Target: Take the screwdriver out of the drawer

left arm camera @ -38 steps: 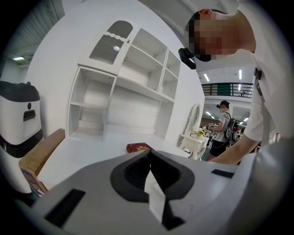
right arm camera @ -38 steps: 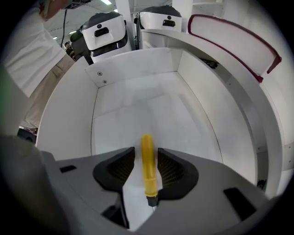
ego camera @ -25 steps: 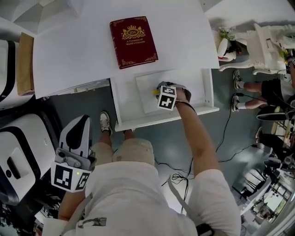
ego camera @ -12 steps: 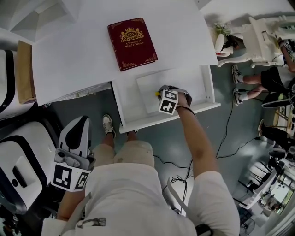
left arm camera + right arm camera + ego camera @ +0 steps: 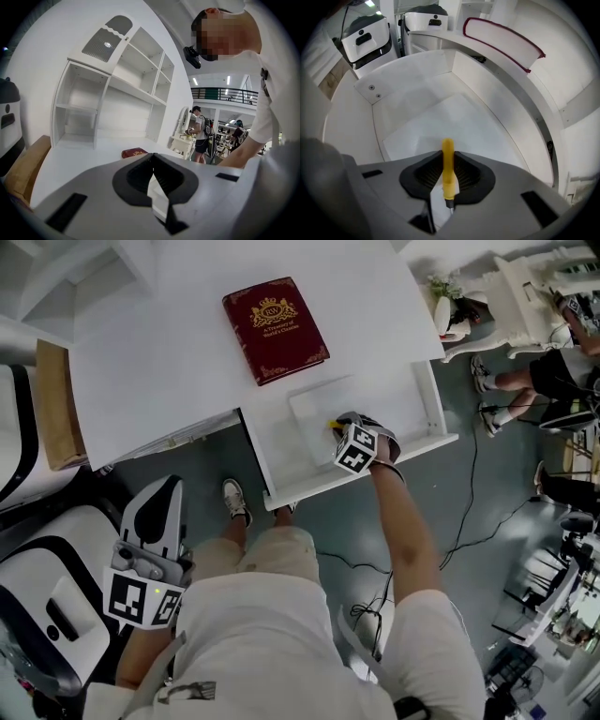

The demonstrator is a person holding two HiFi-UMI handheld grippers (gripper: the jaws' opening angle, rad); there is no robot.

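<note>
The white drawer (image 5: 291,495) stands pulled out from under the white desk (image 5: 169,362). My right gripper (image 5: 339,429) points steeply down into it, shut on the yellow handle of the screwdriver (image 5: 448,152). The handle stands between the pads, its metal shaft toward the camera, over a white sheet (image 5: 454,117) on the drawer floor. Only a bit of yellow screwdriver (image 5: 332,425) shows in the head view beside the marker cube. My left gripper (image 5: 165,487) hangs low at the left by the person's hip, shut and empty; in its own view the left gripper (image 5: 152,159) faces the desk from afar.
A dark red book (image 5: 275,329) lies on the desk above the drawer. White machines (image 5: 56,606) stand at the left, with a brown board (image 5: 58,404) next to the desk. Cables (image 5: 375,587) trail on the floor; a seated person (image 5: 553,371) and white furniture (image 5: 525,296) are at the right.
The right gripper has rolled in the drawer, its jaws coming in on the yellow handle. The head view has swung, shifting the desk and drawer rightward. The left gripper looks unchanged.
</note>
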